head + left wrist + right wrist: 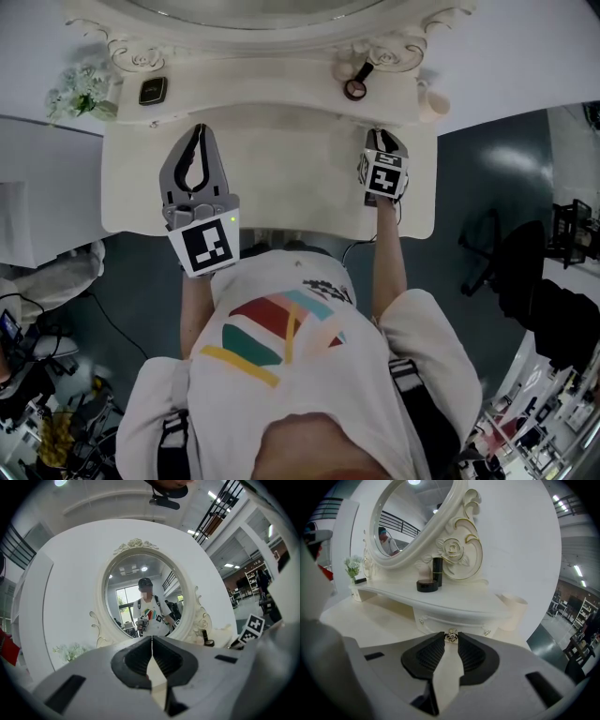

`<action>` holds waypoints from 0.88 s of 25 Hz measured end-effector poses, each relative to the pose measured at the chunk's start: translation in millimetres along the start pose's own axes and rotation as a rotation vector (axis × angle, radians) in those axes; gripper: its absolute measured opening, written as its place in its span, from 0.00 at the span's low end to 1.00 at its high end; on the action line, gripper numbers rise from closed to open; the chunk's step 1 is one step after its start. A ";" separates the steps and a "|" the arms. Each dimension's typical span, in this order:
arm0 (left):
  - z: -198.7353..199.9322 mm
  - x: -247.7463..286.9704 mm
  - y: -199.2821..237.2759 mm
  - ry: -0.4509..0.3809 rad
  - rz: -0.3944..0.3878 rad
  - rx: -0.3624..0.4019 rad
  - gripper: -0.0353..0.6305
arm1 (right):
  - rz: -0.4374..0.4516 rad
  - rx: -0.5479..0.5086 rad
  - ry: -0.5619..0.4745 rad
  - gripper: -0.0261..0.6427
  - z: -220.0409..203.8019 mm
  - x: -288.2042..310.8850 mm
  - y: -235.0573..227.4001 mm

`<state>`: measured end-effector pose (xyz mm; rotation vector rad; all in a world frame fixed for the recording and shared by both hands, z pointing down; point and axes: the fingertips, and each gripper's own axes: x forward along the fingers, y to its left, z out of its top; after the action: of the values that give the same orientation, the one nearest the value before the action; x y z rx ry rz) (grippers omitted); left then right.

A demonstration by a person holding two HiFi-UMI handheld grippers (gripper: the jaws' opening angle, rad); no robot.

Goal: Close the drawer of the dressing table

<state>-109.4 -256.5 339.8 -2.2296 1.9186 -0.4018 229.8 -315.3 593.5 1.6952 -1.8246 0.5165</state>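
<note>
Left gripper (198, 133): held level above the left half of the table top, in front of the mirror; its fingers are pressed together at the tips with nothing between them
Right gripper (382, 137): tilted down toward the right back corner of the table; its fingers stand narrow, pinched on the drawer knob (451, 637)
Drawer (440, 620): a small cream drawer under the raised shelf (454, 603) on the table's right side, with a metal ornament at each front corner; how far it stands out from its housing cannot be told
Dressing table (281, 178): cream, with a carved oval mirror (145, 597) at its back
On the shelf: a round dark compact (426, 586) with an upright dark tube (437, 571) just behind it
Right of the shelf: a cream cup (513, 611)
Left end of the table: a small bunch of white flowers (80, 94), with a small dark box (153, 90) near it
Person (291, 375): stands close to the table's front edge in a light shirt with coloured stripes, and shows as a reflection in the mirror in the left gripper view
</note>
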 end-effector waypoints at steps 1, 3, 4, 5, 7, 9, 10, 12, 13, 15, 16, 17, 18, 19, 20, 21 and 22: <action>0.3 0.6 0.2 0.000 0.000 0.001 0.06 | 0.001 -0.003 0.000 0.15 0.8 1.0 -0.2; 1.2 1.5 0.1 -0.004 0.001 0.000 0.06 | 0.001 -0.010 0.001 0.15 2.7 2.7 -0.9; 1.8 1.8 -0.1 -0.007 0.002 -0.002 0.06 | 0.002 -0.013 0.000 0.15 3.6 3.5 -1.2; 2.2 1.9 -0.3 -0.009 0.003 -0.004 0.06 | 0.003 -0.015 -0.001 0.15 4.6 4.4 -1.5; 2.6 1.6 -0.5 -0.012 0.004 -0.005 0.06 | 0.001 -0.015 -0.002 0.15 5.9 6.2 -1.7; 2.4 1.0 -0.2 -0.012 0.005 -0.002 0.06 | -0.005 -0.014 0.003 0.15 5.6 7.3 -1.3; 2.0 0.9 0.2 -0.009 0.005 -0.001 0.06 | -0.007 -0.014 0.006 0.15 5.1 7.5 -1.1; 1.6 1.3 1.3 -0.005 0.005 -0.001 0.06 | -0.008 -0.013 0.007 0.15 4.9 7.6 -0.6; 1.6 1.7 2.0 -0.005 0.005 0.000 0.06 | -0.007 -0.013 0.007 0.15 5.0 7.9 -0.4; 1.8 2.2 3.3 -0.009 0.006 -0.001 0.06 | -0.007 -0.013 0.005 0.15 5.0 8.3 -0.1; 2.0 2.2 3.9 -0.011 0.007 -0.002 0.06 | -0.008 -0.011 0.005 0.16 5.1 8.4 -0.2; 2.1 2.1 4.3 -0.013 0.008 -0.003 0.06 | -0.009 -0.009 0.005 0.16 5.2 8.6 -0.2; 2.2 2.0 4.6 -0.014 0.008 -0.003 0.06 | -0.009 -0.005 0.004 0.16 5.3 8.9 -0.1; 2.3 1.7 4.7 -0.015 0.008 -0.004 0.06 | -0.008 -0.001 0.003 0.16 5.3 9.4 -0.2; 2.5 1.5 4.6 -0.016 0.008 -0.004 0.06 | -0.007 0.001 0.002 0.16 5.2 9.7 -0.5; 2.6 1.2 4.4 -0.017 0.008 -0.004 0.06 | -0.005 0.003 0.001 0.17 5.1 9.9 -0.9; 2.9 0.8 4.5 -0.018 0.008 -0.005 0.06 | -0.005 0.004 -0.001 0.17 5.1 10.1 -1.2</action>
<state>-112.6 -258.1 335.8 -2.2201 1.9207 -0.3748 230.1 -326.4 596.1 1.7021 -1.8211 0.5175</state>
